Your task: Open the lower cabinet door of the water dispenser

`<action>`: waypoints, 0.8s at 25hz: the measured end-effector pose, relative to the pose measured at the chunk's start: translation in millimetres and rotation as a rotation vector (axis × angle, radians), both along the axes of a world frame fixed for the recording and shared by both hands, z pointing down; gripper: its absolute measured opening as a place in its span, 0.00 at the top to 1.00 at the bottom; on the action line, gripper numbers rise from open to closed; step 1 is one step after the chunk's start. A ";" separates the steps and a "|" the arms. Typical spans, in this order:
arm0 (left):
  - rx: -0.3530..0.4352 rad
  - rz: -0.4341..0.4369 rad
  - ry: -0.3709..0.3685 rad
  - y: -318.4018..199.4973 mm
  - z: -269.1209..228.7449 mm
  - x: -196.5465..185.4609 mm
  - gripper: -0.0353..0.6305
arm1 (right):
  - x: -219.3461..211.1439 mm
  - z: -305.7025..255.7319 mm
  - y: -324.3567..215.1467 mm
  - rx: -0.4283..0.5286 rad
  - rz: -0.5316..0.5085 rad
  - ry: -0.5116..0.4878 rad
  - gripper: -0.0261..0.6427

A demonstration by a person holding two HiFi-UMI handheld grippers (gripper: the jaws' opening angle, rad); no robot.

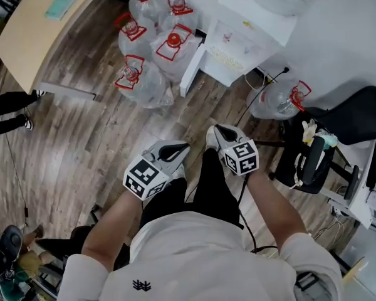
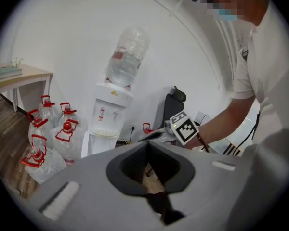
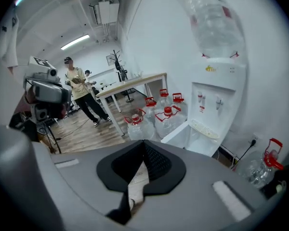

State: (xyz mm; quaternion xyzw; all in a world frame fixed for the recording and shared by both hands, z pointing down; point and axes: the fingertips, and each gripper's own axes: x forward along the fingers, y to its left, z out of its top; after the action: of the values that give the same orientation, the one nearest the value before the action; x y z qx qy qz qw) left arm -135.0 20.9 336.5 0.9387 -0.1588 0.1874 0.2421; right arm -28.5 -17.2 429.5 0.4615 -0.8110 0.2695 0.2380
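Observation:
The white water dispenser point(image 1: 244, 39) stands against the wall with an upturned bottle point(image 2: 126, 57) on top. Its lower cabinet door point(image 1: 192, 71) is swung open to the left, also seen in the right gripper view as a white panel point(image 3: 183, 131). Both grippers are held up near my body, well short of the dispenser and touching nothing. My left gripper point(image 1: 183, 147) has its jaws together, empty, as its own view shows point(image 2: 147, 144). My right gripper point(image 1: 217, 129) is shut and empty too point(image 3: 144, 142).
Several clear water jugs with red caps point(image 1: 151, 42) crowd the floor left of the open door. Another jug point(image 1: 279, 99) and a black chair point(image 1: 357, 115) sit right of the dispenser. A cable point(image 1: 258, 93) runs across the wooden floor. A wooden table point(image 1: 37, 24) and a standing person point(image 1: 6, 108) are at left.

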 end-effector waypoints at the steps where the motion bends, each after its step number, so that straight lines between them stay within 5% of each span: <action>1: 0.011 0.006 -0.004 1.9 -6.7 -1.6 0.87 | 0.4 -14.9 6.9 0.011 0.002 -0.004 0.96; 11: 0.026 0.012 -0.007 40.4 -66.0 -34.0 0.87 | 6.6 -127.7 96.0 0.054 0.051 -0.022 0.96; 20: 0.059 0.012 0.000 65.2 -88.7 -46.1 0.87 | 7.8 -167.6 148.4 0.105 0.054 0.025 0.96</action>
State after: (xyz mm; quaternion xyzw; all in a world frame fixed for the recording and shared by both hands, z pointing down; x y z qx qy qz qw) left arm -181.1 86.1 247.8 0.9464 -0.1585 0.1840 0.2130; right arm -20.7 131.2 261.9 0.4984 -0.8083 0.2268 0.2163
